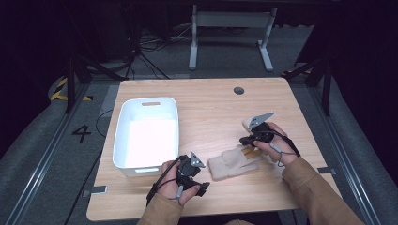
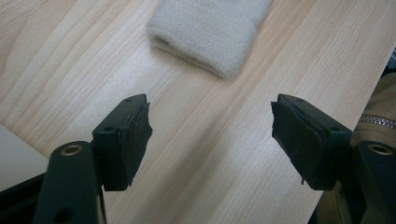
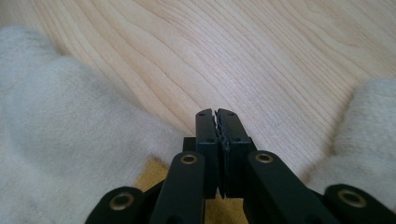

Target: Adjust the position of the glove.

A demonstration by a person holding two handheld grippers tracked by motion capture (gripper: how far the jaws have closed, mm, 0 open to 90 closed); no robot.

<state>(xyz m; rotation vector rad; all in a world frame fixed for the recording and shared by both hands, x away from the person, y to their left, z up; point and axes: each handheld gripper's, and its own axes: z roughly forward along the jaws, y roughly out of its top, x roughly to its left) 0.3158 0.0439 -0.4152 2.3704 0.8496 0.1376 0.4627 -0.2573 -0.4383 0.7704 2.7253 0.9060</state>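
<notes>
A beige fuzzy glove (image 1: 232,161) lies flat on the wooden table (image 1: 211,108), cuff toward the left gripper. My left gripper (image 1: 201,177) hovers near the table's front edge, just left of the cuff. In the left gripper view its jaws (image 2: 210,135) stand open over bare wood, with the cuff (image 2: 210,32) ahead of them. My right gripper (image 1: 244,141) sits over the glove's finger end. In the right gripper view its jaws (image 3: 216,114) are pressed together with nothing visible between them; glove fabric (image 3: 70,121) lies on both sides and a yellow patch (image 3: 149,175) shows underneath.
A white plastic bin (image 1: 150,100) stands on the left half of the table, close to my left hand. A dark round grommet (image 1: 239,90) sits near the far edge. Bare wood stretches between the bin and the glove.
</notes>
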